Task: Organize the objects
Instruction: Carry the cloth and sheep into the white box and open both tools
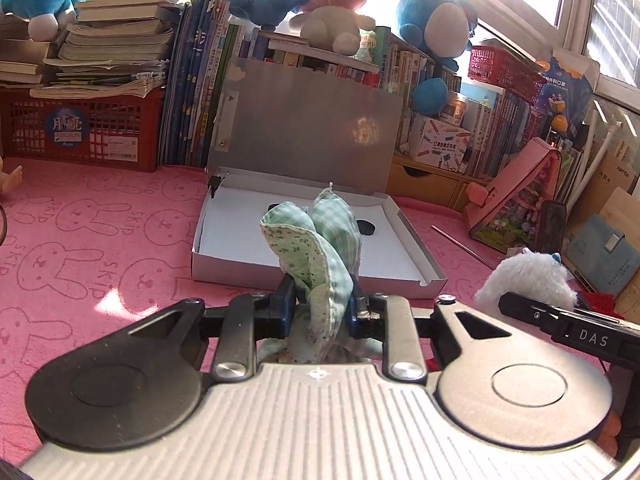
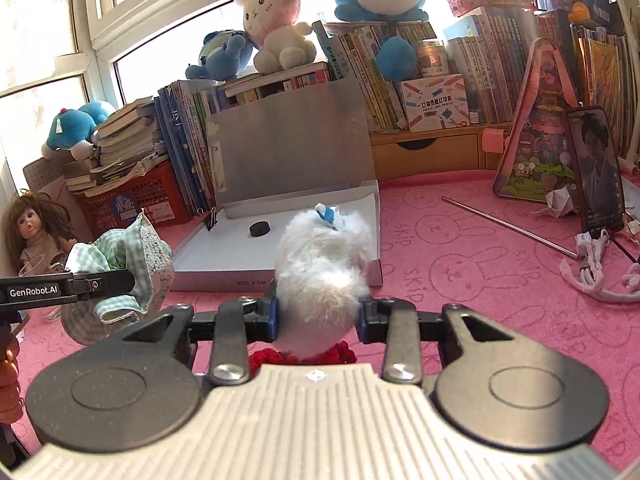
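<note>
My left gripper (image 1: 320, 308) is shut on a green checked and flowered cloth piece (image 1: 308, 240), held up in front of an open grey box (image 1: 408, 240) with a white floor and upright lid. The cloth also shows in the right wrist view (image 2: 132, 256). My right gripper (image 2: 318, 316) is shut on a white fluffy toy (image 2: 324, 264) with a blue bit on top, held just before the box (image 2: 280, 272). A small black disc (image 2: 259, 229) lies inside the box. The fluffy toy also shows at the right of the left wrist view (image 1: 528, 280).
A pink bunny-print mat (image 2: 480, 280) covers the table. Books, red baskets (image 1: 84, 132) and plush toys (image 1: 332, 4) line the back. A doll (image 2: 32, 232) sits at left. A metal rod (image 2: 508, 224), a phone (image 2: 600, 176), a pink tin (image 2: 536, 144) and cables (image 2: 592, 264) lie at right.
</note>
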Action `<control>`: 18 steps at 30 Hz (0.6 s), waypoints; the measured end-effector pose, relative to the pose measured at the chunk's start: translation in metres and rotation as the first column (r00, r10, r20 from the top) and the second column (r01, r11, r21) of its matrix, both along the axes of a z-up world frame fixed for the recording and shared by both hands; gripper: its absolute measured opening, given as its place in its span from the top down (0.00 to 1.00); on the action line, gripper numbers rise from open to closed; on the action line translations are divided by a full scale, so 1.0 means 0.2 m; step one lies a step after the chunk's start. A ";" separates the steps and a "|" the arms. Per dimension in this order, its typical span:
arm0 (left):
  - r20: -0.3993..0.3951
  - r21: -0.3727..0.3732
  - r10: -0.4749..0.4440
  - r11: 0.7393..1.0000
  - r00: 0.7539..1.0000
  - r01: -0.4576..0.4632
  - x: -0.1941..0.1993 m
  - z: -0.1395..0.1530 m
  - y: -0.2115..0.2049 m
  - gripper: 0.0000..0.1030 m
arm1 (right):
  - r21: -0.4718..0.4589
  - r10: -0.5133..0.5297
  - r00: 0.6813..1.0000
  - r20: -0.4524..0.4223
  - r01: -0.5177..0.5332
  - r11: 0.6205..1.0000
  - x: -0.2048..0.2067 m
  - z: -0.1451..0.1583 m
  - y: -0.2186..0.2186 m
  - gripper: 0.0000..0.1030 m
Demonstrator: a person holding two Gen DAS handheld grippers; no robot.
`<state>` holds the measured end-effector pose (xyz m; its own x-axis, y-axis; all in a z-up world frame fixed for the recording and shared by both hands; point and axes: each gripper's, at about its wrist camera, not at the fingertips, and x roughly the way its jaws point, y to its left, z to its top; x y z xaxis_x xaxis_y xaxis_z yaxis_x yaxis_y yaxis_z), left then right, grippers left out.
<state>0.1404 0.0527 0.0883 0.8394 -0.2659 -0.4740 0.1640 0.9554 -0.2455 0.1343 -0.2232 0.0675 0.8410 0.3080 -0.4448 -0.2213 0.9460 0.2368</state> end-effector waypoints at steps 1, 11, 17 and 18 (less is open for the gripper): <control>-0.005 -0.007 0.007 1.000 1.000 -0.007 0.04 0.01 0.01 0.72 | 0.003 0.000 1.000 -0.006 0.000 1.000 0.03 0.00 0.00 0.62; -0.041 -0.012 0.026 1.000 0.999 -0.027 0.37 0.04 0.01 0.72 | 0.085 0.020 0.994 -0.108 -0.011 0.996 0.40 0.00 -0.01 0.62; -0.077 0.027 0.052 0.998 0.996 -0.050 0.55 -0.01 0.00 0.72 | 0.101 0.047 0.984 -0.172 -0.030 0.994 0.60 -0.03 0.03 0.62; -0.087 0.032 0.056 0.998 0.995 -0.053 0.58 -0.02 -0.01 0.72 | 0.100 0.051 0.982 -0.182 -0.033 0.994 0.63 -0.04 0.04 0.62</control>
<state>0.2563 0.0513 0.0837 0.8072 -0.2059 -0.5532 0.0906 0.9693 -0.2285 0.2598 -0.2148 0.0600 0.7328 0.3899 -0.5577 -0.2040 0.9077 0.3666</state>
